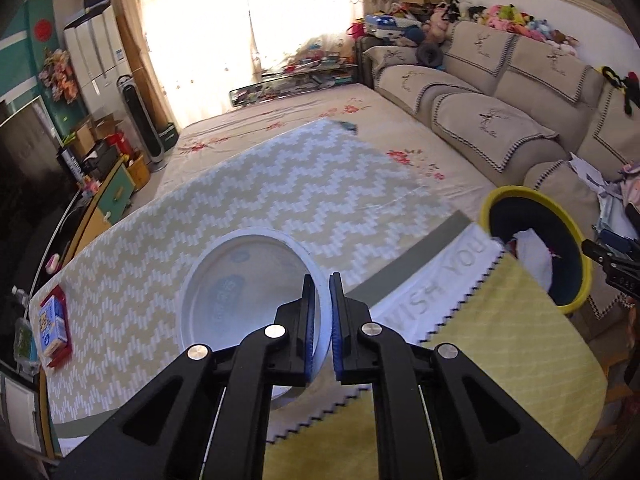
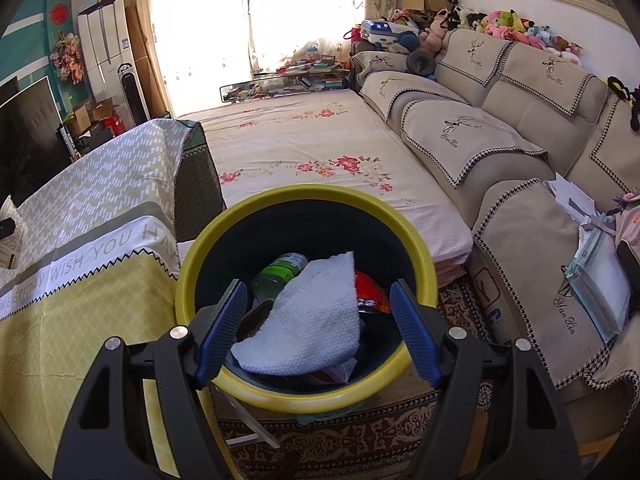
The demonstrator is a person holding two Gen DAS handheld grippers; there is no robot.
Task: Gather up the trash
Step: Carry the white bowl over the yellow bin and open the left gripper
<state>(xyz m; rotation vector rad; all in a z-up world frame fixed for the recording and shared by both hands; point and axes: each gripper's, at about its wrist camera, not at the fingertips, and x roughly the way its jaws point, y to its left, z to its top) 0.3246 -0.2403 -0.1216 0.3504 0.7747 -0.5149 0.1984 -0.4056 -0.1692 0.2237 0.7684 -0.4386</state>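
Note:
My left gripper [image 1: 322,280] is shut on the rim of a white paper plate [image 1: 248,280] and holds it over the patterned tablecloth [image 1: 240,184]. The yellow-rimmed trash bin [image 1: 536,248] stands off the table's right end. My right gripper [image 2: 318,292] is open and empty, right above the bin [image 2: 304,196]. Inside the bin lie a white paper towel [image 2: 308,320], a green bottle [image 2: 280,272] and a red wrapper [image 2: 370,292]. The right gripper's tip also shows at the right edge of the left wrist view [image 1: 608,256].
A small carton on a red tray [image 1: 54,322] sits at the table's left end. A floral mattress [image 2: 320,140] lies behind the bin. A beige sofa [image 2: 520,152] runs along the right. A patterned rug [image 2: 360,432] lies under the bin.

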